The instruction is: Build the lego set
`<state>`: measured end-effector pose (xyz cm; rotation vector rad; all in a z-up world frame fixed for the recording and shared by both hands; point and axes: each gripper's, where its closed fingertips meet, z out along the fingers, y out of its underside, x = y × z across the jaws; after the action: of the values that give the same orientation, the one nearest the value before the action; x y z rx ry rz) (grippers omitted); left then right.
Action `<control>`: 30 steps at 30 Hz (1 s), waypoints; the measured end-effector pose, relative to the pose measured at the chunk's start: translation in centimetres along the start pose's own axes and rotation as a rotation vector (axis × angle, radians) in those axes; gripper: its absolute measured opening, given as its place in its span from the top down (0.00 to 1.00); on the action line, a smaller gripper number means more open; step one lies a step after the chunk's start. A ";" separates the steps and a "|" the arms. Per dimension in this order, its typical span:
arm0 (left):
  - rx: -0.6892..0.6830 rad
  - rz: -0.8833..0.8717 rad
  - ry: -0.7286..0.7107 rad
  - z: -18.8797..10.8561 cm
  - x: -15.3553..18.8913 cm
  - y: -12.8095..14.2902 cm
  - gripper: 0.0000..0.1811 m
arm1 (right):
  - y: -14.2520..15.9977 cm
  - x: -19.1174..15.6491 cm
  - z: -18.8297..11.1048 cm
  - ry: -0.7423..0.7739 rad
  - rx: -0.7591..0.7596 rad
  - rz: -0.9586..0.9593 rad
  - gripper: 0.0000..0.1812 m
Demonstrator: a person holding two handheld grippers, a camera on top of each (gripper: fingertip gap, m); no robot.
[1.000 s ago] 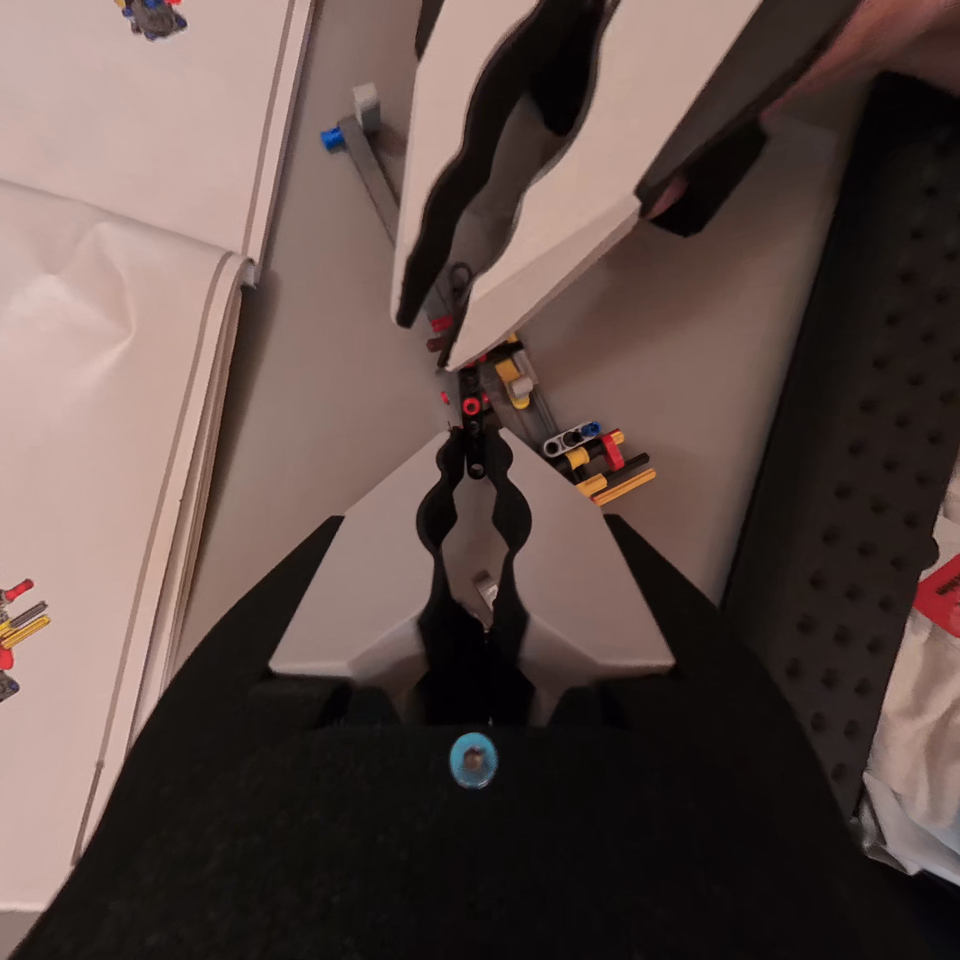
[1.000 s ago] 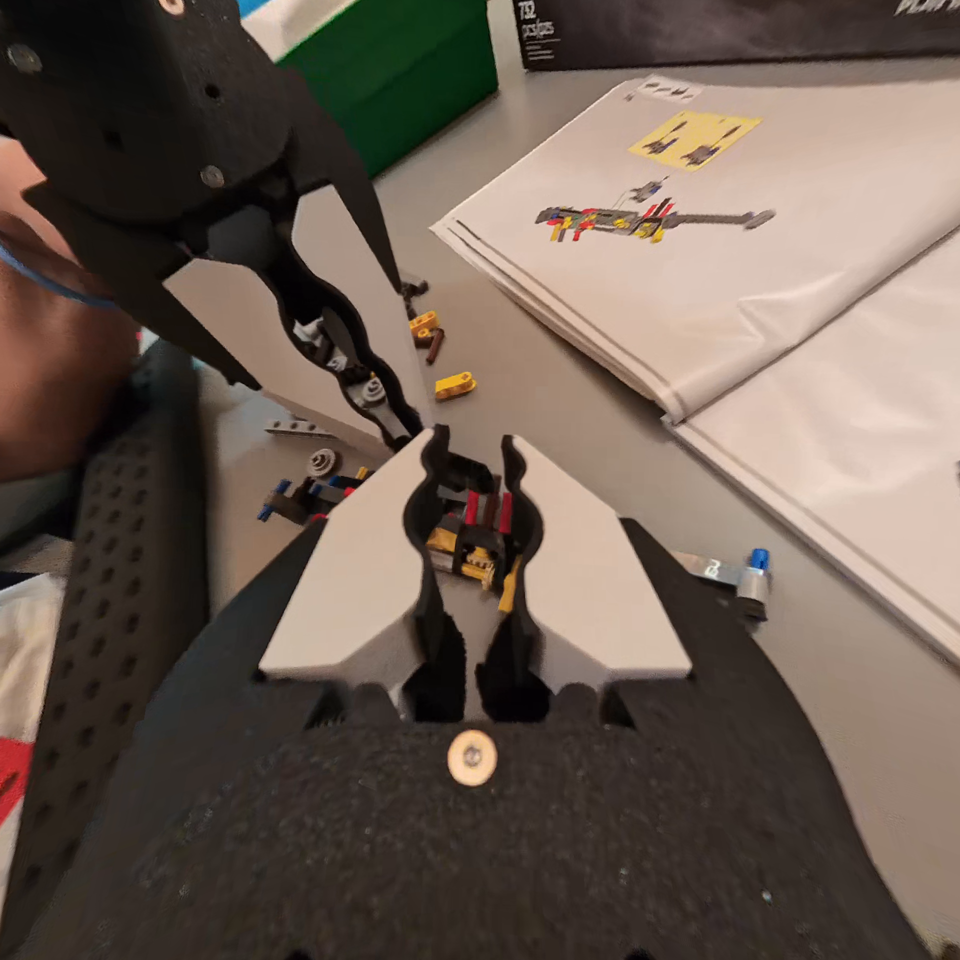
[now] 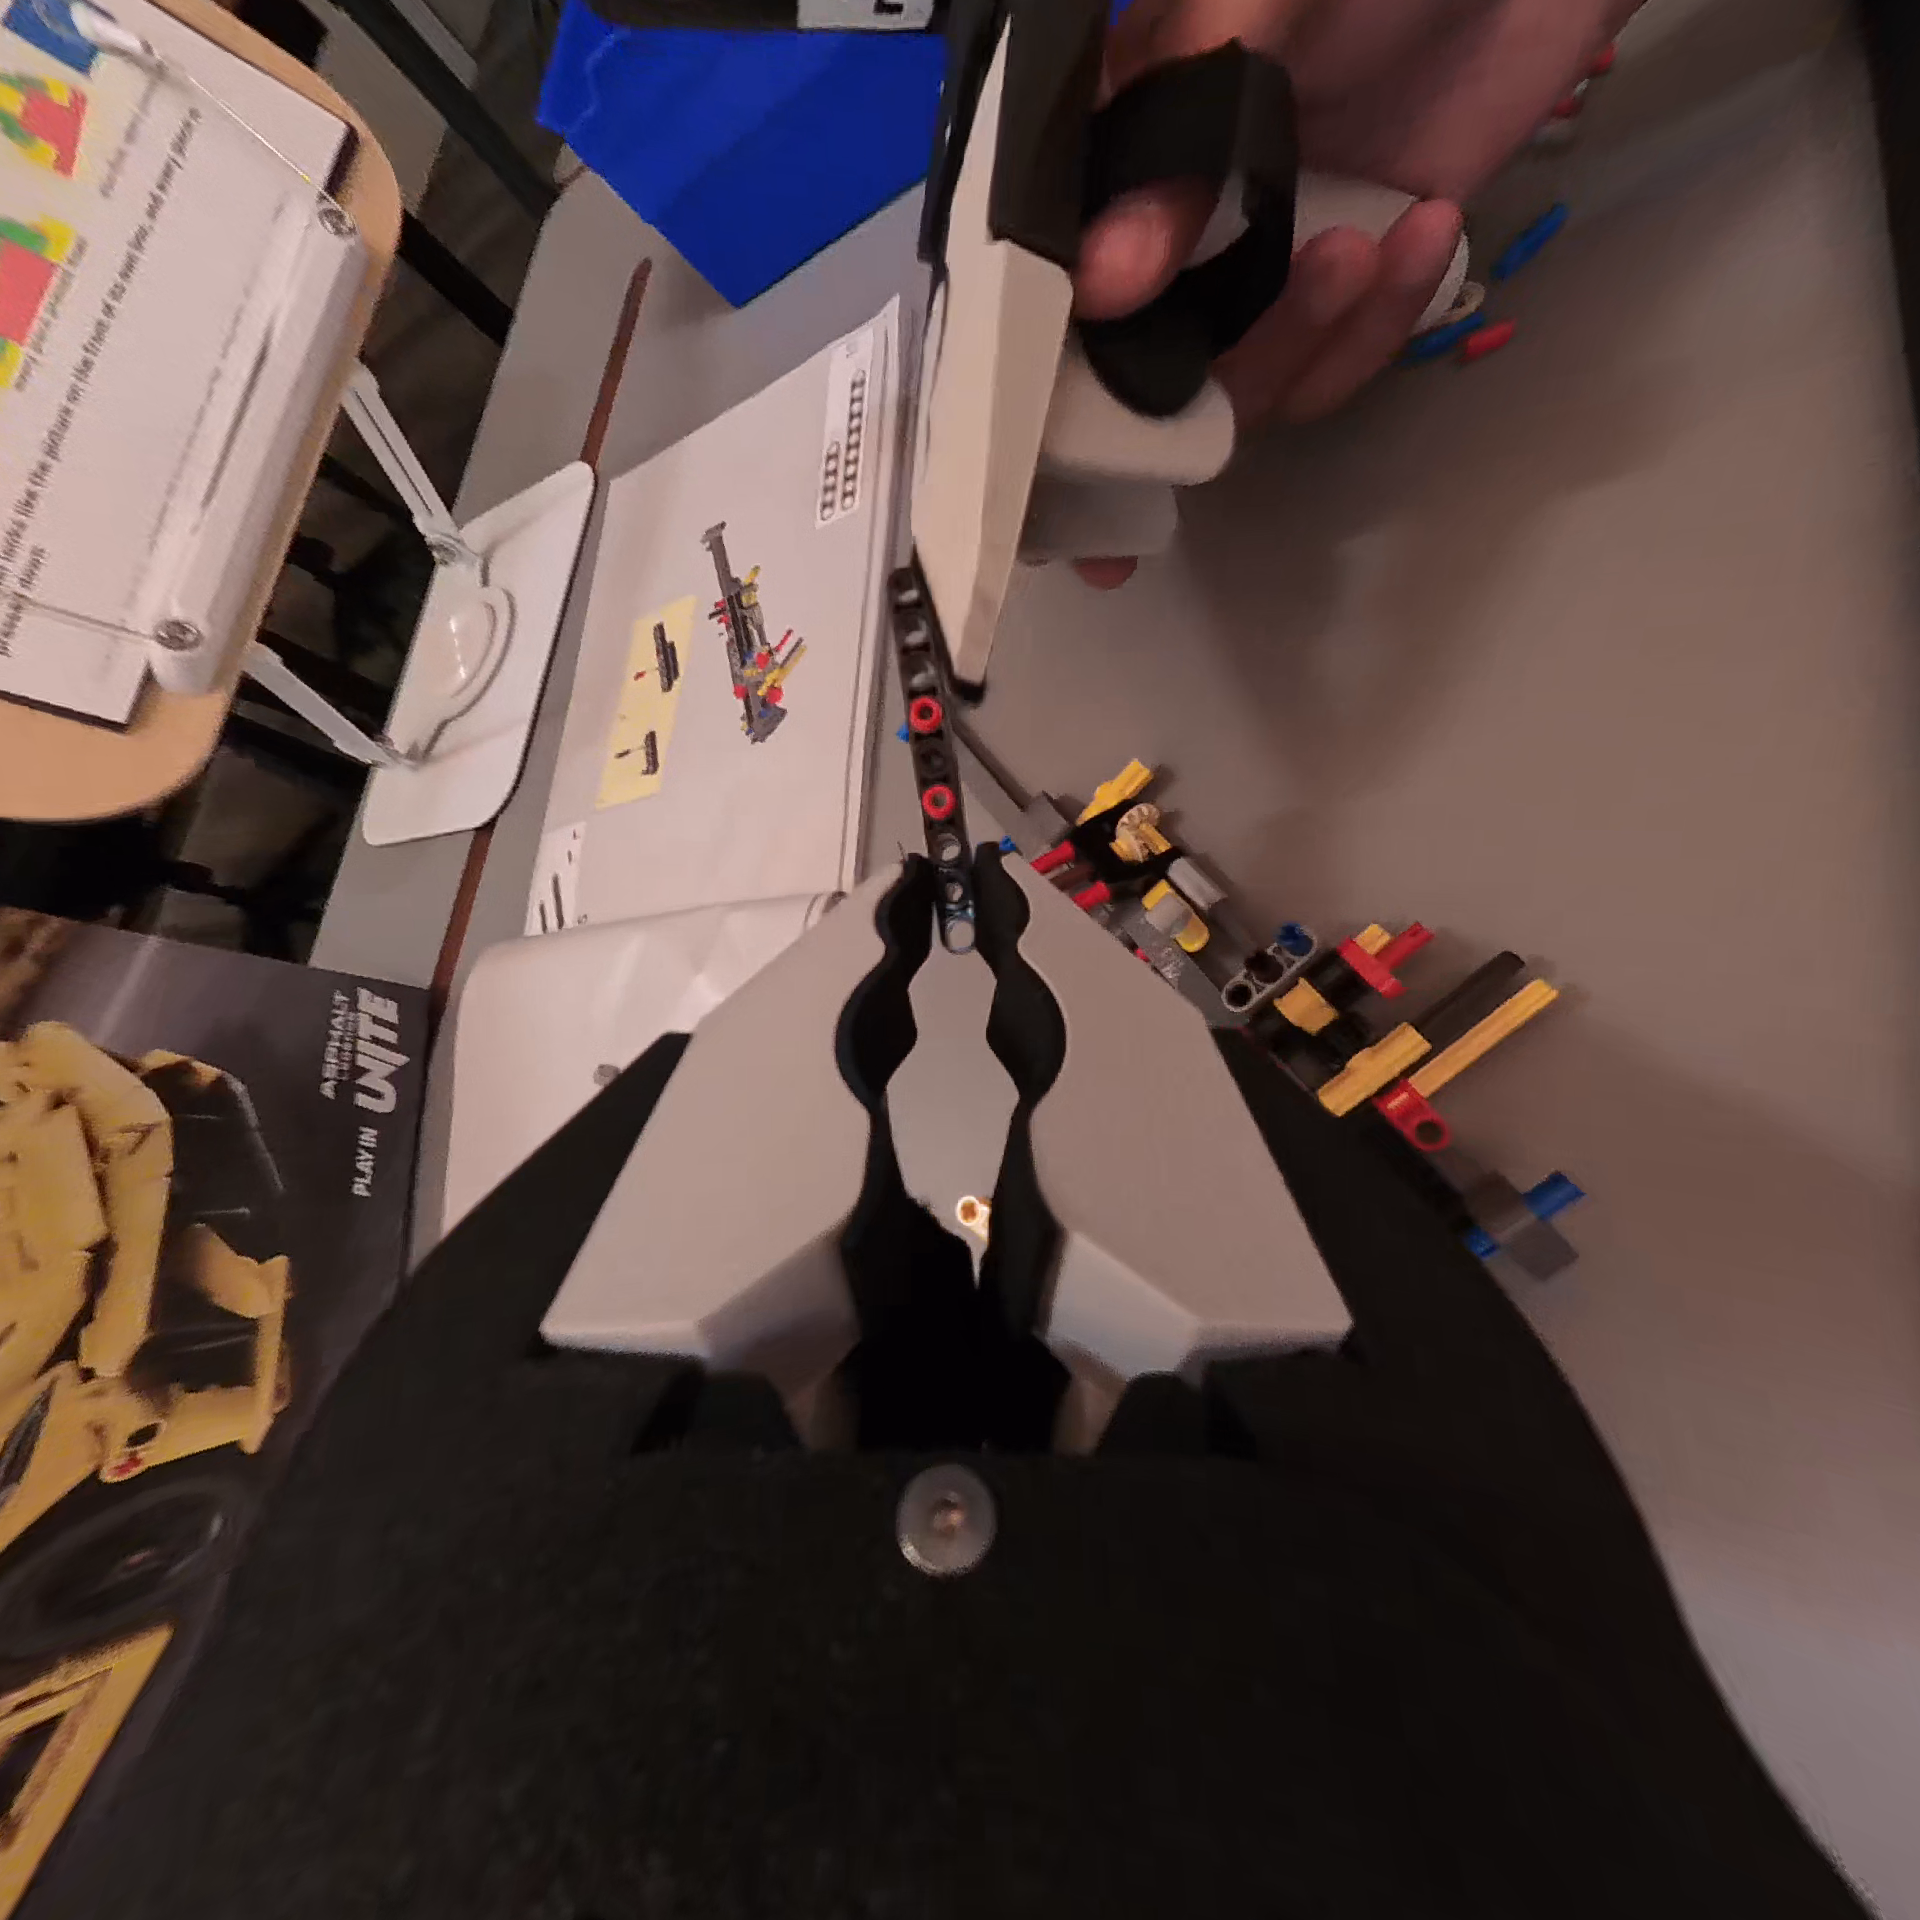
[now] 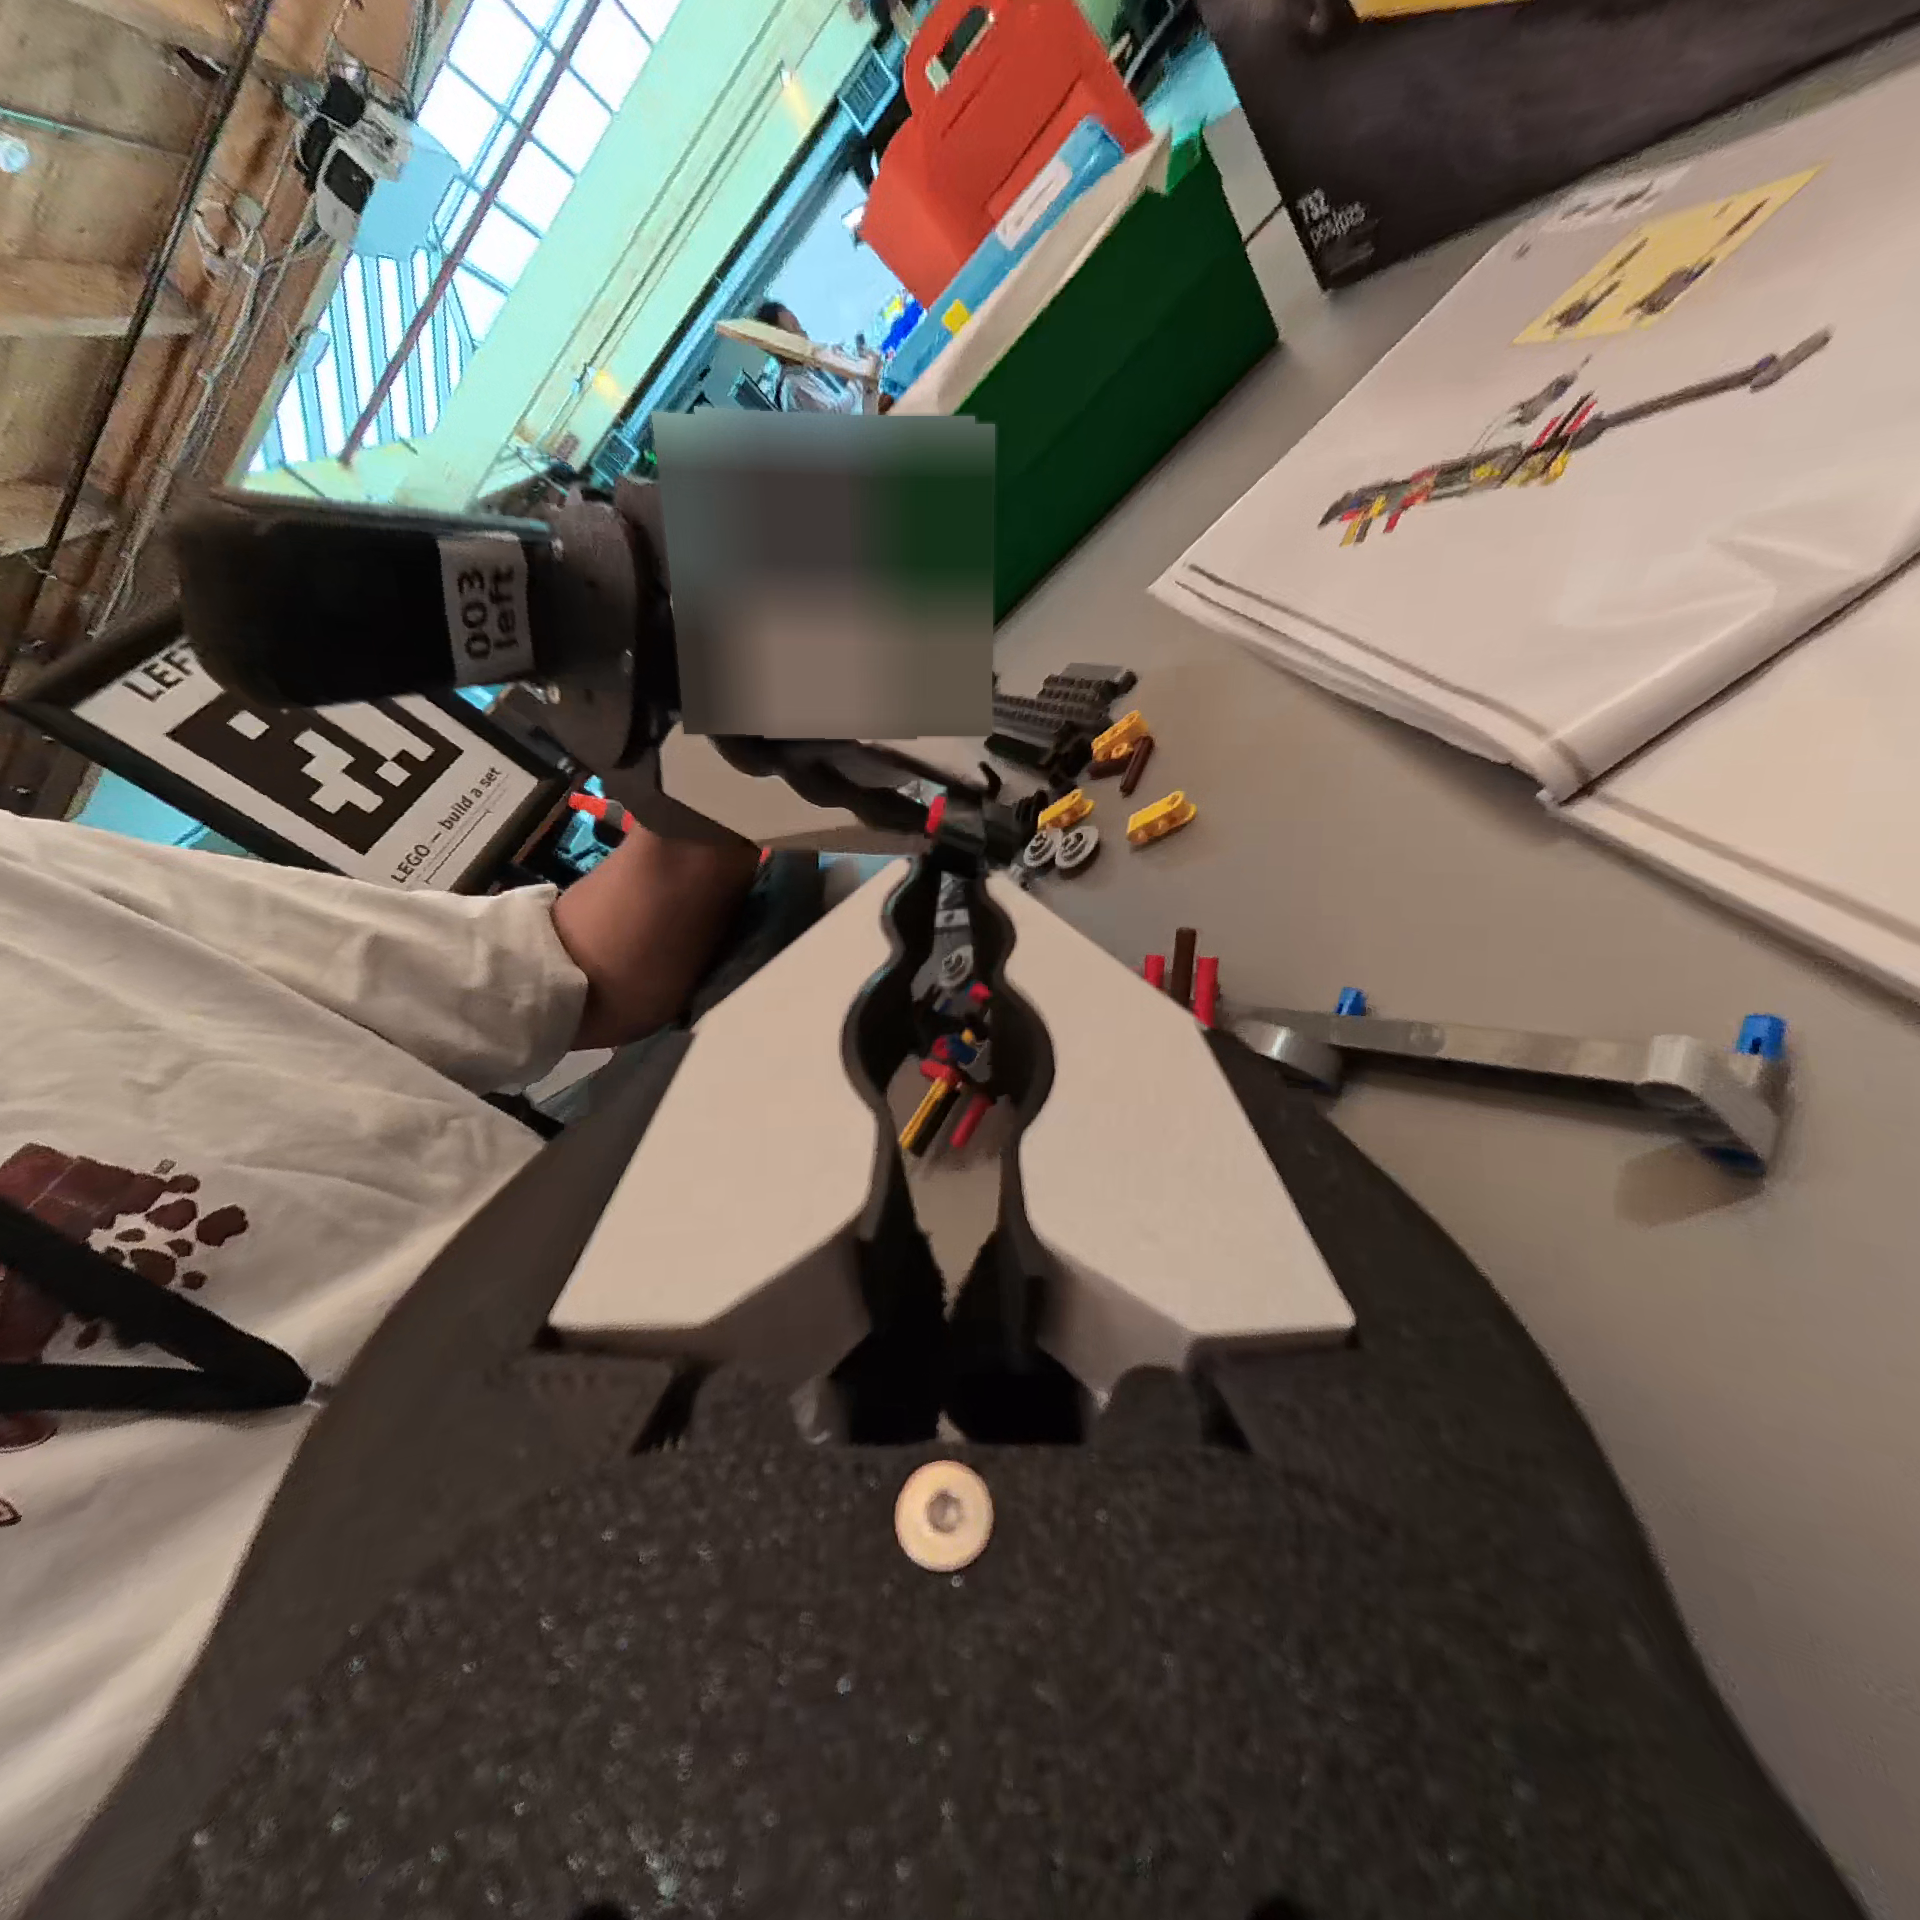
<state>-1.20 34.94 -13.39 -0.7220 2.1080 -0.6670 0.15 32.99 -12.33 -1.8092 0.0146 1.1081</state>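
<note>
A black holed beam [image 3: 928, 748] with two red pins is held in the air, tilted. My left gripper [image 3: 951, 896] is shut on its near end. My right gripper [image 4: 951, 875] is shut on the beam's other end [image 4: 948, 831]. It shows edge-on in the left wrist view [image 3: 987, 499], gripped by a hand. The left gripper reaches in from the left in the right wrist view [image 4: 821, 784]. The part-built assembly [image 3: 1299, 997] of yellow, red, black and grey pieces lies on the grey table to the right. It also shows between my right fingers [image 4: 951, 1086].
An open instruction booklet [image 3: 727, 665] [image 4: 1558, 499] lies on the table. A grey beam with blue pins [image 4: 1507, 1060], yellow pieces [image 4: 1158, 816], grey wheels [image 4: 1060, 847] and red and brown pins [image 4: 1184, 977] lie loose. The set's box [image 3: 156, 1195], a blue bin [image 3: 748, 135] and a green bin [image 4: 1122, 343] stand around. Less than 4 cm separates the two grippers' tips.
Both grippers have tilted up from looking down at the table. The right gripper, open around the assembly before, is now shut on the black beam, which the two hold up together.
</note>
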 end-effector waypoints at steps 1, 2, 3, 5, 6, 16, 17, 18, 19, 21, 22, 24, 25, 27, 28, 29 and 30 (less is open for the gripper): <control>0.001 0.013 -0.010 0.0 -0.1 -0.1 0.97 | 0.0 -0.1 0.0 -0.007 -0.001 0.004 0.97; -0.007 0.019 -0.009 0.0 0.0 0.1 0.97 | 0.1 0.0 0.0 -0.010 -0.008 0.020 0.96; -0.014 0.020 -0.011 0.0 -0.1 0.2 0.97 | 0.1 0.1 -0.1 -0.015 -0.008 0.038 0.94; -0.010 0.027 -0.011 0.0 0.0 0.2 0.97 | -0.3 -0.2 -0.1 -0.039 0.021 0.051 0.93; -0.012 0.024 -0.010 0.0 0.0 0.2 0.97 | -0.4 -0.3 -0.2 -0.049 0.027 0.056 0.93; 0.069 0.012 -0.014 -0.1 0.3 -1.3 0.90 | -0.4 -0.8 -0.3 -0.124 0.036 0.160 0.96; 0.074 0.010 -0.003 0.0 0.5 -1.4 0.89 | -0.4 -1.1 -0.1 -0.142 0.034 0.168 0.96; 0.085 0.008 0.001 0.1 0.7 -1.7 0.88 | -0.4 -1.2 0.0 -0.153 0.033 0.171 0.96; 0.102 0.005 0.008 0.1 0.8 -2.0 0.88 | -0.2 -1.4 0.2 -0.161 0.023 0.173 0.96; 0.145 -0.015 0.023 0.0 1.1 -2.7 0.90 | 0.0 -1.9 0.6 -0.197 0.011 0.189 0.96; 0.167 -0.026 0.035 -0.1 1.2 -3.0 0.91 | 0.0 -2.4 0.7 -0.237 0.011 0.207 0.96; 0.217 -0.054 0.054 -0.4 1.2 -3.5 0.93 | -0.1 -3.4 0.8 -0.320 0.015 0.250 0.96; 0.245 -0.068 0.060 -0.6 1.1 -3.8 0.93 | -0.1 -3.6 0.8 -0.340 0.017 0.269 0.96; 0.298 -0.091 0.065 -1.1 0.9 -4.5 0.96 | -0.3 -4.1 0.8 -0.393 0.032 0.308 0.96; 0.312 -0.100 0.072 -1.3 0.9 -4.7 0.96 | -0.5 -4.3 0.8 -0.412 0.038 0.318 0.96; 0.318 -0.109 0.081 -1.3 0.9 -4.7 0.96 | -0.5 -4.3 0.8 -0.413 0.038 0.311 0.96; 0.317 -0.118 0.091 -1.3 0.9 -4.7 0.97 | -0.5 -4.3 0.8 -0.403 0.037 0.297 0.96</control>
<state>-1.50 31.35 -10.01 -0.6506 1.9863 -1.0884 -2.67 31.97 -9.13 -1.5545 0.0655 1.6574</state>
